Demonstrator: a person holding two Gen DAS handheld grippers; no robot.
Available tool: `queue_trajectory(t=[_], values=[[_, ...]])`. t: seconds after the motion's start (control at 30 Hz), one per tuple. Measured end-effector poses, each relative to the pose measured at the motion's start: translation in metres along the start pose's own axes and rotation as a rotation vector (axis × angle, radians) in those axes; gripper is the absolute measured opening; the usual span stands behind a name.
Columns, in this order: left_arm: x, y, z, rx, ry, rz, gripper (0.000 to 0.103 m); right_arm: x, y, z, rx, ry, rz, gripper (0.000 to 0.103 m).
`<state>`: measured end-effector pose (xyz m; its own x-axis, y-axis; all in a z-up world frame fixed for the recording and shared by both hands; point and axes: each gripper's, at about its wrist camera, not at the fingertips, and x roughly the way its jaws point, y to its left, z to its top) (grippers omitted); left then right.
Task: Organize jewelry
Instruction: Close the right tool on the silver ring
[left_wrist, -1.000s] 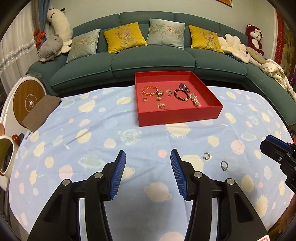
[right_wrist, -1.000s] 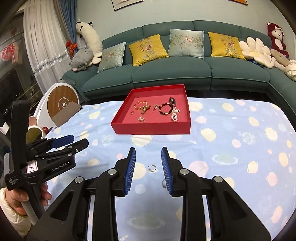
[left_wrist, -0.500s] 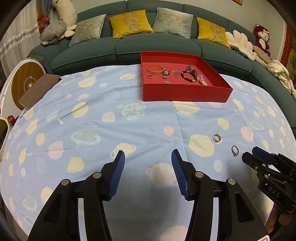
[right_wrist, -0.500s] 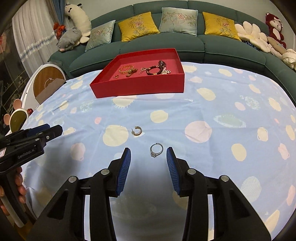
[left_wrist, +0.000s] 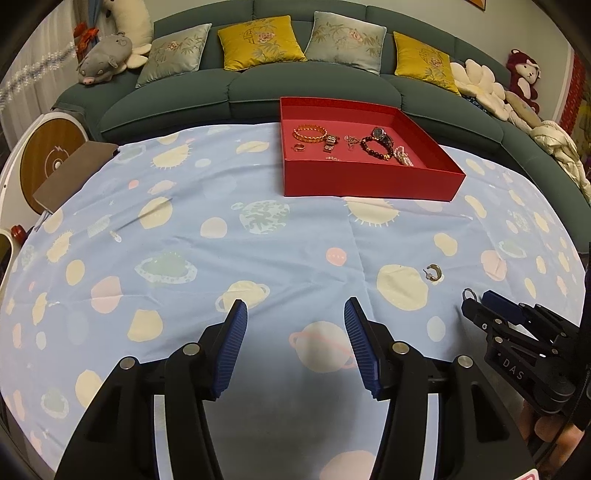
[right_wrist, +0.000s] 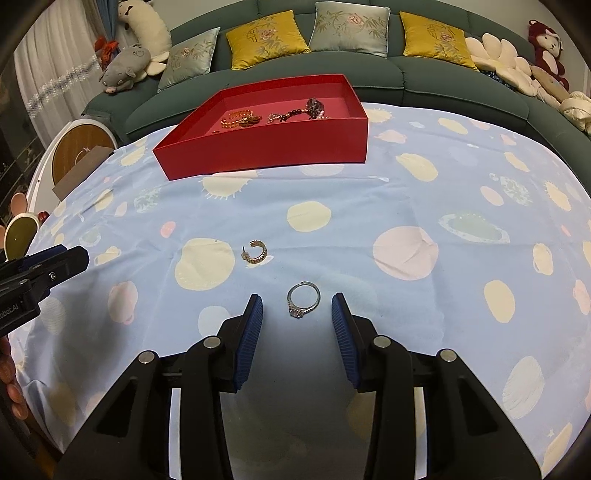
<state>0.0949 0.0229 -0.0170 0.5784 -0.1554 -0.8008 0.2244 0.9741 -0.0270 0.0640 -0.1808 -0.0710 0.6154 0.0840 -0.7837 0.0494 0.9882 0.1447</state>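
Observation:
A silver ring with a stone lies on the blue spotted cloth between the fingers of my right gripper. Its jaws are closing, and the pads stand clear of the ring on both sides. A gold hoop earring lies a little farther out to the left. The red tray at the far side holds bracelets, a watch and small pieces. My left gripper hovers open over bare cloth, with nothing between its fingers. In its view the earring, the ring and my right gripper are at the right.
A green sofa with cushions and plush toys curves behind the table. A white stand with a round wooden disc and a brown board sit off the left edge. The cloth is bare between grippers and tray.
Both grippers have sunk toward the cloth. The right one came down further, and the ring now lies between its fingers, which stand wider than a second ago.

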Motion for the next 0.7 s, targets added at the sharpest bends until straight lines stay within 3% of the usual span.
queue_trajectory(t=[0.2, 0.37, 0.5, 0.57, 0.7], values=[[0.0, 0.002, 0.002, -0.018, 0.001, -0.01, 0.053, 0.008, 0.004, -0.001, -0.016, 0.006, -0.019, 0.021], [-0.001, 0.001, 0.004, -0.029, 0.001, -0.028, 0.053, 0.01, 0.006, -0.001, -0.024, 0.001, -0.031, 0.018], [0.002, -0.009, 0.006, -0.022, 0.008, -0.073, 0.053, 0.007, 0.004, -0.001, -0.015, -0.001, -0.024, 0.017], [0.006, -0.019, 0.009, -0.019, 0.015, -0.111, 0.06, 0.002, 0.002, 0.0, -0.009, -0.008, -0.017, 0.017], [0.018, -0.048, 0.014, -0.022, 0.03, -0.196, 0.061, -0.016, -0.005, 0.002, -0.002, -0.036, -0.004, 0.017]])
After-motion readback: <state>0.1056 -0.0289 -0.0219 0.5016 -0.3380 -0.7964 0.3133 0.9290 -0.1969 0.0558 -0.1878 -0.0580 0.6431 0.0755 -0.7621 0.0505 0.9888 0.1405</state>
